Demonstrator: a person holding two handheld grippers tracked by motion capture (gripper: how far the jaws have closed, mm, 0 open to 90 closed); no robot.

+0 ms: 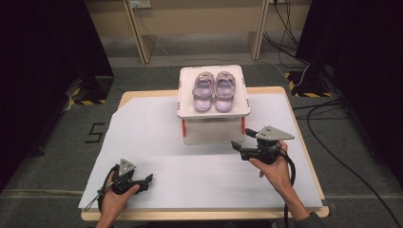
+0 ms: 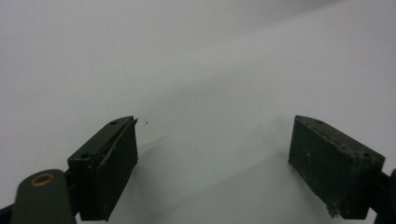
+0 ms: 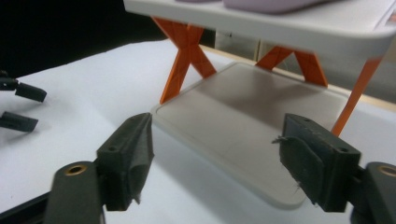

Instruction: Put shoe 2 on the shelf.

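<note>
**Shoes on the rack, both grippers empty**

Nearest the person, the left gripper (image 1: 145, 181) sits low on the white sheet (image 1: 157, 142), well in front of the rack (image 1: 214, 108) and off to its left. In the left gripper view its 2 jaws stand spread with bare sheet between them.

The right gripper (image 1: 238, 138) hovers just beside the rack's front right corner, pointing left toward it. Its jaws are spread wide and grip nothing. In the right gripper view they frame the rack's lower shelf (image 3: 247, 126), which lies just beyond the fingertips, under the orange legs (image 3: 184, 56).

Farther back, 2 purple shoes (image 1: 214, 91) lie side by side on the rack's top shelf, above and beyond the right gripper, touching neither gripper.
</note>
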